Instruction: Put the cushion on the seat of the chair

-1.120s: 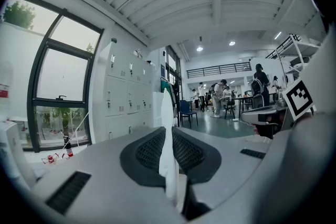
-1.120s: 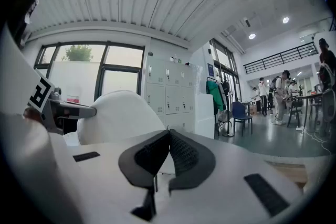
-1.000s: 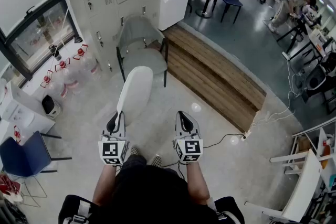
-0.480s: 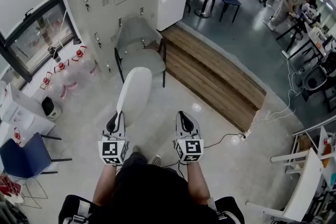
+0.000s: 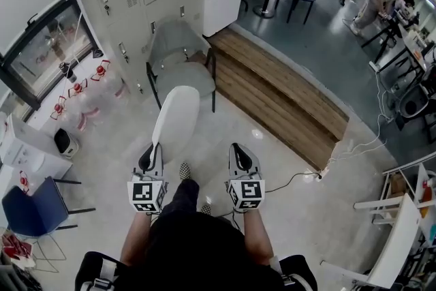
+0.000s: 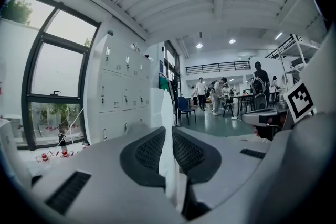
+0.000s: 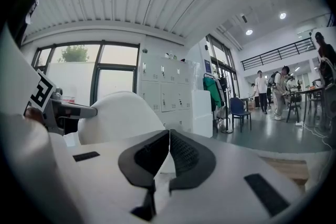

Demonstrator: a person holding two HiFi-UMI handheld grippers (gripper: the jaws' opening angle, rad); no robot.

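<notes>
A foot (image 5: 184,170) has stepped forward toward the grey chair (image 5: 174,41), the left tongs (image 5: 154,148) still clamped on the edge of the white cushion (image 5: 176,119) to carry it upright above the floor (image 5: 231,123), short of the seat (image 5: 187,78), the right tongs (image 5: 236,148) pressed together, empty.

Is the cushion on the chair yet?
Not yet. Done: the white cushion is picked up, its edge clamped in the left tool. In hand: it is held out over the floor, facing the grey chair. Left: lay it on the chair's bare seat. The right tool is shut and empty.
</notes>
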